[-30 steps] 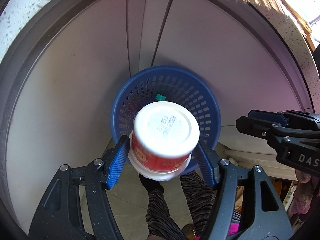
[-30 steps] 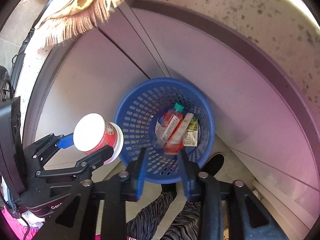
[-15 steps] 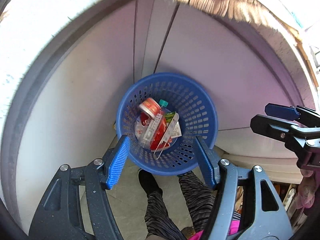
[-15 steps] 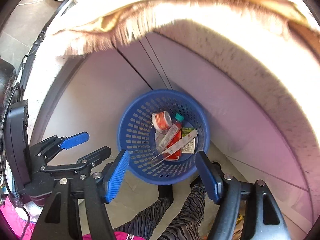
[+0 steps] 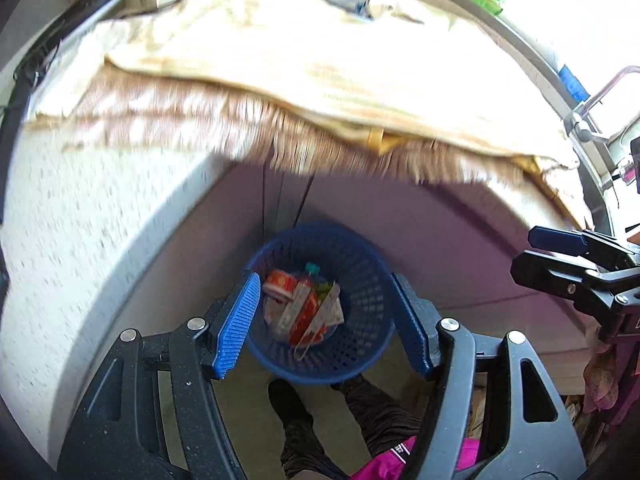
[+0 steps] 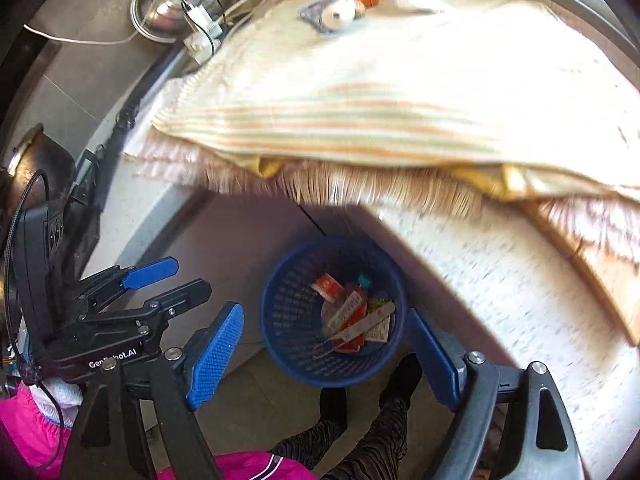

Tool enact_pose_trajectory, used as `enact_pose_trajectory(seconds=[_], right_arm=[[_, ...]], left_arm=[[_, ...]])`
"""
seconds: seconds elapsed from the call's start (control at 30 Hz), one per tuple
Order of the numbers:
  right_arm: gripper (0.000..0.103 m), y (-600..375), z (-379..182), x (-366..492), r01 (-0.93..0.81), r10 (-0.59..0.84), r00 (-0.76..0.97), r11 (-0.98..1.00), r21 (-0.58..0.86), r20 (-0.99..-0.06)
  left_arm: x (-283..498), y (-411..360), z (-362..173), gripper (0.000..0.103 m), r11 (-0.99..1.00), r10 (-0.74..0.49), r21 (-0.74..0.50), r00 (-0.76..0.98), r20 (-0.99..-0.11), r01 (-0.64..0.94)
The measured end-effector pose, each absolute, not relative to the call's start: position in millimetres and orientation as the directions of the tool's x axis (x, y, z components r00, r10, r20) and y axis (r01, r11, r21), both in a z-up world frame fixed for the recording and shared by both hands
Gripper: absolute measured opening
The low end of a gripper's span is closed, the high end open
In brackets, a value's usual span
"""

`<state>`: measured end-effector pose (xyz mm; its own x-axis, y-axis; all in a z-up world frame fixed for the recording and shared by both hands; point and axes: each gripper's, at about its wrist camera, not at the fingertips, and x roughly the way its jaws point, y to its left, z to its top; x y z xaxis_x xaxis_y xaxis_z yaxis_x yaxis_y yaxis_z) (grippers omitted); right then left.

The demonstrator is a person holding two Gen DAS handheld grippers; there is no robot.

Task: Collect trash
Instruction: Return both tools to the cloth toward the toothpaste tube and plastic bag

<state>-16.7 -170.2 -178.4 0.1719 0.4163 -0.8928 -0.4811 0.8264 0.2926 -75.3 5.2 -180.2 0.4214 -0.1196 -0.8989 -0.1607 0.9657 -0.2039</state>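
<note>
The blue basket (image 5: 360,344) stands on the floor below the counter, its wall full of small holes. Inside lie the trash pieces: a red and white cup (image 5: 280,286) on its side at 10 o'clock in the basket, a red bottle with a teal cap (image 6: 352,312), a green packet (image 6: 380,322) at 3 o'clock, and a long white strip across them. The left gripper (image 5: 324,324) is held wide apart, with nothing between the pads. The right gripper (image 6: 324,354) has just been opening and is also empty. A striped cloth (image 6: 380,92) with fringe hangs over the counter edge at 12 o'clock.
</note>
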Motion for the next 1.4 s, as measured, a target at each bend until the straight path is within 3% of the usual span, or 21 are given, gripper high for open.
enact_pose_trajectory(seconds=[0.17, 0.47, 0.57, 0.93, 1.03, 1.4], right_arm=[[0.093, -181, -143, -2, -0.506, 0.448, 0.205, 0.81, 0.298, -0.87], [0.094, -201, -97, 50, -0.521, 0.498, 0.276, 0.796, 0.307, -0.822], [0.103, -209, -83, 72, -0.508, 0.508, 0.318, 0.804, 0.309, -0.8], [0.103, -213, -54, 150, -0.502, 0.532, 0.401, 0.809, 0.307, -0.746], [0.103, -213, -53, 171, -0.488, 0.546, 0.401, 0.807, 0.333, -0.736], [0.103, -201, -62, 236, -0.472, 0.528, 0.371, 0.815, 0.335, -0.764]], left_arm=[[-52, 9, -151, 0.067, 0.962, -0.108, -0.212, 0.473, -0.874, -0.171], [3, 18, -112, 0.067, 0.949, -0.099, -0.245, 0.548, -0.831, -0.2], [20, 16, -105, 0.067, 0.947, -0.095, -0.249, 0.567, -0.818, -0.202], [89, -2, -84, 0.07, 0.951, -0.083, -0.244, 0.6, -0.796, -0.193], [107, -9, -83, 0.076, 0.953, -0.078, -0.236, 0.597, -0.798, -0.191], [166, -30, -107, 0.078, 0.968, 0.001, -0.133, 0.538, -0.843, -0.212]])
